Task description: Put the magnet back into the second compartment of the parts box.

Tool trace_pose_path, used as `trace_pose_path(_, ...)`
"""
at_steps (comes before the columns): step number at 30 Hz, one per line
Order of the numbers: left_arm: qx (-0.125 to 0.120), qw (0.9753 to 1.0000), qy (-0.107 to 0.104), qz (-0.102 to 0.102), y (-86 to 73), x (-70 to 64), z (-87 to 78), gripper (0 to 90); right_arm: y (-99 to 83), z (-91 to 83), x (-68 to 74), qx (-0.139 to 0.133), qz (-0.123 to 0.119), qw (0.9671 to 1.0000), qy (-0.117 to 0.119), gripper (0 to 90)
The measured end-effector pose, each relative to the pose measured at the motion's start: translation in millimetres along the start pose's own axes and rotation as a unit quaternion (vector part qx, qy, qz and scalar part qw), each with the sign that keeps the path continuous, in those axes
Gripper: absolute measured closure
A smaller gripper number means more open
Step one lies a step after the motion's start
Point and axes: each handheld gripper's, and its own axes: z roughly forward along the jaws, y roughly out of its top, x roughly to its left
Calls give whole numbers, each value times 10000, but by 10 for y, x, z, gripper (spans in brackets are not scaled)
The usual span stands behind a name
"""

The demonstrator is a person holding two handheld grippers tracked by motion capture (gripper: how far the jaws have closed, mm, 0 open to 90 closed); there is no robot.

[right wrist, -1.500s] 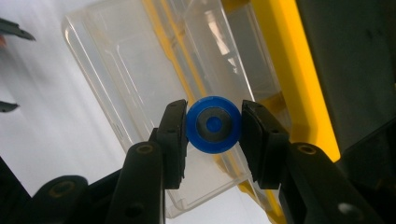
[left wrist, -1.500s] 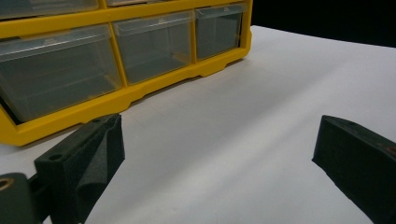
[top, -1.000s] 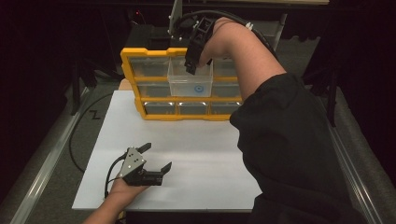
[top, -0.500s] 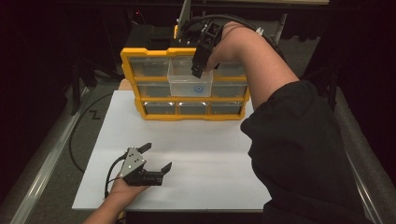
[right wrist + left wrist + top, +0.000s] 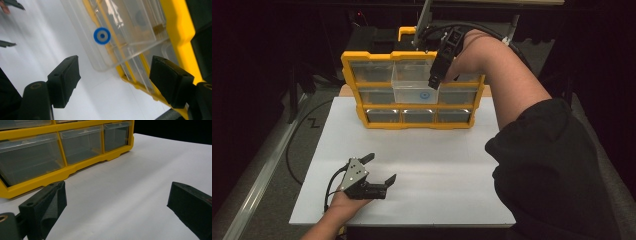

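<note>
A yellow drawer cabinet (image 5: pixel 357 107) with clear drawers stands at the far edge of the white mat (image 5: pixel 442 165). Its top middle clear drawer (image 5: pixel 414 85) is pulled out, and a small blue ring (image 5: pixel 425 95) lies inside it. The right gripper (image 5: pixel 435 80) hangs open just above the drawer's right side, nothing between its jaws. From the right gripper view the blue ring (image 5: pixel 102 36) shows through the clear drawer (image 5: pixel 120 32). Near the mat's front left, the left gripper (image 5: pixel 379 167) rests open and empty, facing the cabinet's bottom row (image 5: pixel 82 145).
A black cable (image 5: pixel 307 130) curls on the grey surface left of the mat. Dark equipment and a pole stand behind the cabinet. The person's dark sleeve (image 5: pixel 557 170) covers the mat's right front. Bare mat lies between the left gripper and the cabinet.
The right gripper has shifted rightward above the pulled-out drawer. The left gripper has stayed still.
</note>
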Motion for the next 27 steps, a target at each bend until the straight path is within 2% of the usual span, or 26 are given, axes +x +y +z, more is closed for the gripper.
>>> trace_pose_path(9,14,10000,-12,13,-1,-8,5,27,-203,0,50,5,80,10000,2,259)
trace_pose_path(17,13,10000,-3,27,1,-7,9,27,-396,111,77,114,156,9998,25,250)
trace_pose_path(27,8,10000,-12,40,2,-16,16,27,-574,215,123,127,211,9997,70,231)
